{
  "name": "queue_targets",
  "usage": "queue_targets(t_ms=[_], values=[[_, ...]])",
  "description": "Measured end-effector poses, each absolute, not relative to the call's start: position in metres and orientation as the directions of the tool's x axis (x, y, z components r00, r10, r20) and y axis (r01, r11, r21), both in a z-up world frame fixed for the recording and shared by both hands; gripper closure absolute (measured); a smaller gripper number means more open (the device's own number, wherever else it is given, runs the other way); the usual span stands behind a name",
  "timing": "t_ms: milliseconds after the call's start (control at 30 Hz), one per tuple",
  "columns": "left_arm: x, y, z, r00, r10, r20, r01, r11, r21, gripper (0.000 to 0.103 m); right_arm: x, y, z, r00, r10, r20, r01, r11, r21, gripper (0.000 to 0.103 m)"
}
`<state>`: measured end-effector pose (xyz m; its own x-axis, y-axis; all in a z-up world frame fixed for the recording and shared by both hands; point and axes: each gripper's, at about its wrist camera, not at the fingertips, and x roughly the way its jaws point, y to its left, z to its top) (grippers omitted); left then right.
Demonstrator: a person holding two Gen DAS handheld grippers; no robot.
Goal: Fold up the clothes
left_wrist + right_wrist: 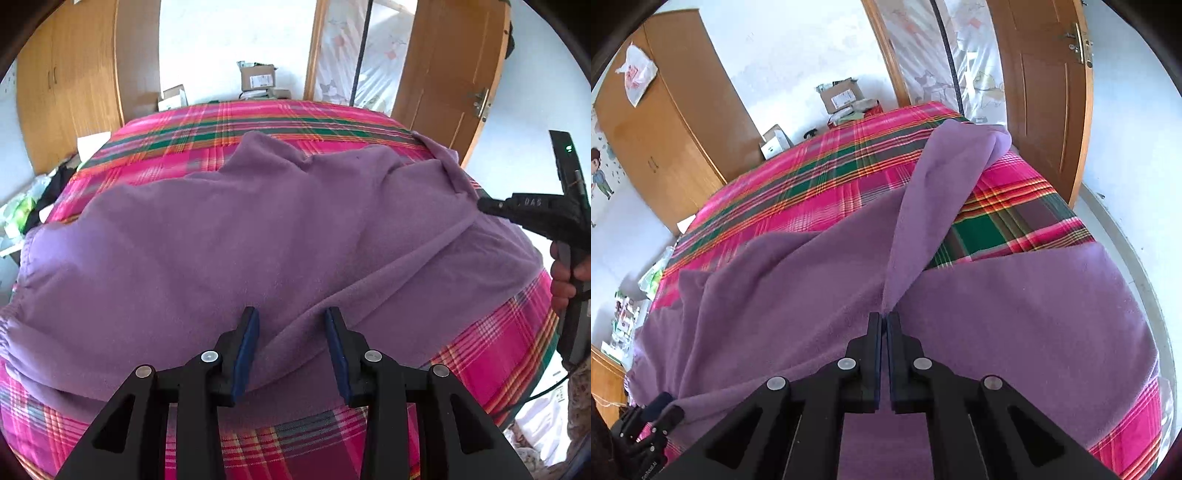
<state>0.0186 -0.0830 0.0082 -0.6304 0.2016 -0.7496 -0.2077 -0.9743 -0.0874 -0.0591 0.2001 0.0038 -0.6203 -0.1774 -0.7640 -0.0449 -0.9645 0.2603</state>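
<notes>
**Right tool holds the fold line; left tool straddles its near end**

The purple garment (207, 236) lies spread across the bed (280, 118), on a pink plaid cover, reaching from the near edge well toward the middle. It is not flat: a raised ridge of cloth (399, 266) runs slantwise from just ahead of the left tool (291, 317) up and to the right, ending at the right tool (484, 205).

The right tool (885, 319) is pressed together on a gathered pinch of the garment (1015, 306), and a strip of cloth (938, 192) runs from that pinch straight away along the tool's line toward the far corner of the bed. I take it for a sleeve or a lifted edge, though the fisheye view does not settle which.

The left tool is spread, with nothing between its pads (248, 343). The low end of the ridge lies in the gap between them, so the ridge's long axis runs from the left tool to the right tool, and the left is the nearer to the free end.

Any coming move turns on that line: the right tool already has its end, and the left tool would only need to close where it hovers to have the other. Whether this is a fold being drawn over or cloth being pulled straight, the pictures do not say.
</notes>
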Motion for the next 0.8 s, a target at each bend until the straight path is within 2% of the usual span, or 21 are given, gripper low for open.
queue_targets(t_ms=[67,233,400,633,800], values=[[0.019,-0.081,0.009,-0.639,0.190,-0.745,-0.210,-0.975,-0.069,0.064,-0.064,0.199,0.006,-0.623,-0.164,-0.765,-0.046,-0.968,0.245,0.099],[0.017,-0.078,0.008,-0.640,0.179,-0.748,-0.213,-0.976,-0.052,0.064,-0.082,0.202,0.009,-0.624,-0.140,-0.768,-0.056,-0.973,0.223,0.087],[0.014,-0.077,0.009,-0.639,0.178,-0.749,-0.221,-0.974,-0.044,0.065,-0.106,0.204,0.006,-0.604,-0.117,-0.788,-0.072,-0.977,0.201,0.082],[0.012,-0.069,0.009,-0.635,0.196,-0.748,-0.282,-0.959,-0.012,0.064,-0.126,0.205,-0.003,-0.582,-0.134,-0.802,-0.084,-0.971,0.223,0.083],[0.013,-0.057,0.010,-0.623,0.212,-0.753,-0.372,-0.927,0.046,0.064,-0.121,0.205,-0.007,-0.580,-0.140,-0.802,-0.080,-0.971,0.227,0.088]])
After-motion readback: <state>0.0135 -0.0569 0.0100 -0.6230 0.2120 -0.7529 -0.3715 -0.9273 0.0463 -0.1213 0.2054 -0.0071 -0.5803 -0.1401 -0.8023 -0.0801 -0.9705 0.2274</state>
